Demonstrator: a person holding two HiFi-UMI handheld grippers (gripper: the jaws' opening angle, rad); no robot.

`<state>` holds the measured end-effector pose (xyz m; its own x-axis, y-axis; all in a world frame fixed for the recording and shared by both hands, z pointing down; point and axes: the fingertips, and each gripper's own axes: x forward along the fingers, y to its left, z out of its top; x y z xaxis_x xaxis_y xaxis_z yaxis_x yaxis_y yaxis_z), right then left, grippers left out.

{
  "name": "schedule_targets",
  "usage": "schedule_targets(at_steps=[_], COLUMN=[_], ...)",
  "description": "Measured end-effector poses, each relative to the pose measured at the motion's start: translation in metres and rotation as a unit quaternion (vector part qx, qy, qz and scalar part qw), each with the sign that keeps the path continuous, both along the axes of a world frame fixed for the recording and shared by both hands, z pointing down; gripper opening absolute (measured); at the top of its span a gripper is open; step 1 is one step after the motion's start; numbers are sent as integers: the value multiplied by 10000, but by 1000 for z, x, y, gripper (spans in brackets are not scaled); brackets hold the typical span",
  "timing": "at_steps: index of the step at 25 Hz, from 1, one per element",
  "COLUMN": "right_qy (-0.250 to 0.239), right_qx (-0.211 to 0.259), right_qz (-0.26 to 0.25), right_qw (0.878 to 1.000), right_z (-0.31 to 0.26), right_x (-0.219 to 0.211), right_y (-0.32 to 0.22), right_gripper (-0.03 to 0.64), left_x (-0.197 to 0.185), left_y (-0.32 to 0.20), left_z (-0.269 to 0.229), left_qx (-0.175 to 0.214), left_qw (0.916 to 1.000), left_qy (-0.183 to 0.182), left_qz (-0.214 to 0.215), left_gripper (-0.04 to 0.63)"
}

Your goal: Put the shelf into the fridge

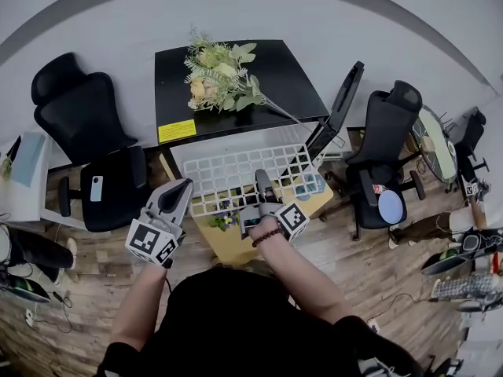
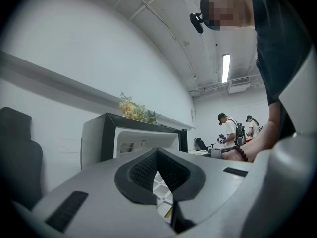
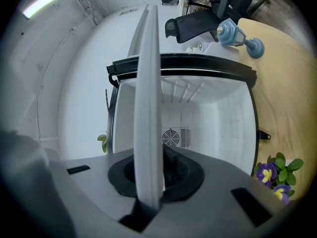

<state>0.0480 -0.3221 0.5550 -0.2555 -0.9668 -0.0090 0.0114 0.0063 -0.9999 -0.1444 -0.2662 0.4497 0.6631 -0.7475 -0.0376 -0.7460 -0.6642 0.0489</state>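
The left gripper [image 1: 179, 188] is seen with its jaws brought together at the tips and nothing clamped, just beside the left edge of the shelf [image 1: 236, 167]. The white grid shelf is held before the open fridge [image 3: 218, 128], not yet inside, and is carried by the right gripper [image 3: 148, 182] alone, jaws pinched on its near edge. With such one-sided support the shelf could be twisted in the pads, and a far corner caught on the fridge frame.
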Motion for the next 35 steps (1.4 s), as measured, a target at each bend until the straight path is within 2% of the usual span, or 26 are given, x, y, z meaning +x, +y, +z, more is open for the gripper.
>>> schedule_targets(at_steps=[14,25,32,35], right_qy=[26,-145,-344,-342], right_qx=[-11,41,-280,-273], right_qz=[-80,-175,-412,-458], right_qw=[10000,9997,9982,9980], right_z=[0,1,3,3], right_x=[-8,-12,-14,-14], right_y=[-12,-12,-20,-23], right_gripper=[46,45,48,48], left_x=[-3,1,2,3], left_y=[-6,-6,-5,-3], left_z=[2,5,6,7], left_qx=[-38,-85,-85,-84], left_qw=[10000,9999,9999,9999], left_qy=[-7,21,56,69], left_qz=[34,95,100,110], left_gripper=[18,18,18,18])
